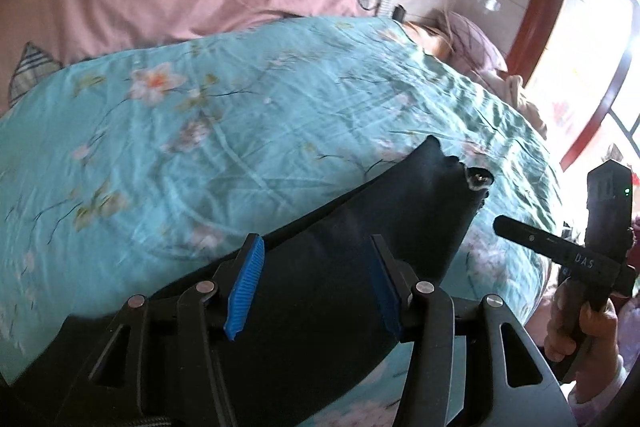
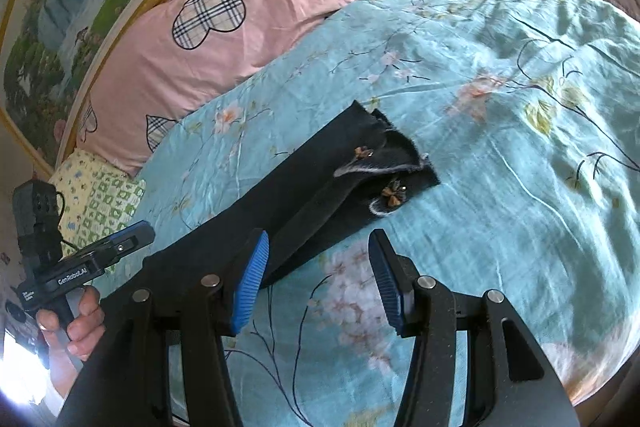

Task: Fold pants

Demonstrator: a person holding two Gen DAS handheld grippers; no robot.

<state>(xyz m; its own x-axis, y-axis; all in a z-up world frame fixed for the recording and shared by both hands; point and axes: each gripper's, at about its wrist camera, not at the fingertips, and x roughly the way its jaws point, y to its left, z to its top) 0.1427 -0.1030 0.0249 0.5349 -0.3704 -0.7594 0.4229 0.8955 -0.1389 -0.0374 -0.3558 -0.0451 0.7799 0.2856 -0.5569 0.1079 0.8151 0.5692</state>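
Black pants (image 2: pixel 320 187) lie flat and lengthwise on a turquoise floral bedspread (image 2: pixel 500 147), legs side by side, cuffs with white fur trim and small bows (image 2: pixel 390 193) at the far end. In the left wrist view the pants (image 1: pixel 340 247) run under my left gripper (image 1: pixel 316 259), which is open and hovers above them, holding nothing. My right gripper (image 2: pixel 318 259) is open and empty, over the pants' right edge and the bedspread. The left gripper also shows in the right wrist view (image 2: pixel 120 247), and the right one in the left wrist view (image 1: pixel 540 239).
A pink quilt with plaid hearts (image 2: pixel 240 7) lies along the far side of the bed. A patterned pillow (image 2: pixel 100 195) sits at the left. Purple bedding (image 1: pixel 480 43) is at the far end. A red-framed window (image 1: pixel 580 67) is at the right.
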